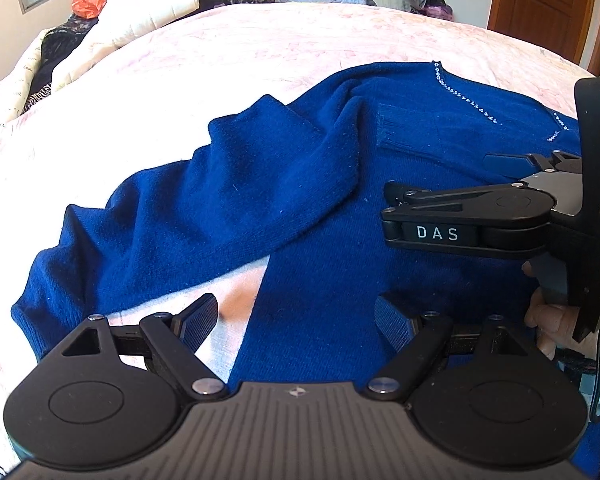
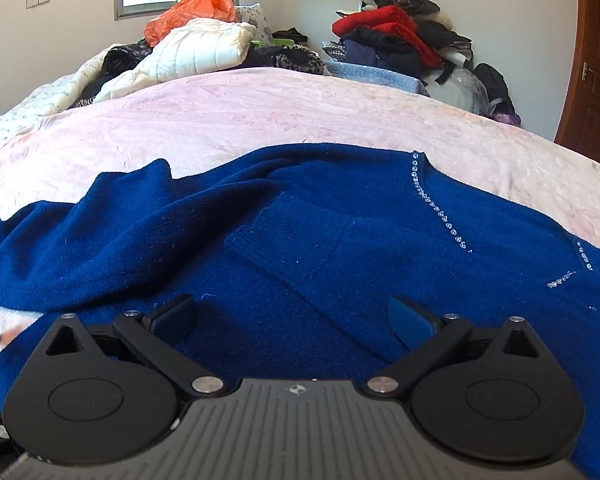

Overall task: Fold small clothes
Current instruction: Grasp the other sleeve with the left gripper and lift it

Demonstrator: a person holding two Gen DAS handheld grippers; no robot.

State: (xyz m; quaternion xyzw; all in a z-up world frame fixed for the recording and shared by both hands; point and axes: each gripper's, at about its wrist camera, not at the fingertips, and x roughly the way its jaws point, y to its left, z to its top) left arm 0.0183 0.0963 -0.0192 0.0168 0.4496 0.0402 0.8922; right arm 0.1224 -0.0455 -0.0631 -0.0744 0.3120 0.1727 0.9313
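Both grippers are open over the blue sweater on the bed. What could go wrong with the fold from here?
1. The sleeve lies bunched across the blue sweater; folding over it may trap wrinkles.
2. The rhinestone trim sits near the right gripper; a pad closing there might snag it.
3. The left gripper straddles the sweater's edge and the pink blanket, so a pinch could grab bedding too.

Both wrist cams sit close, angled down over blue sweater (image 1: 340,200) on bed (image 2: 260,120), sharing sweater & far clutter.
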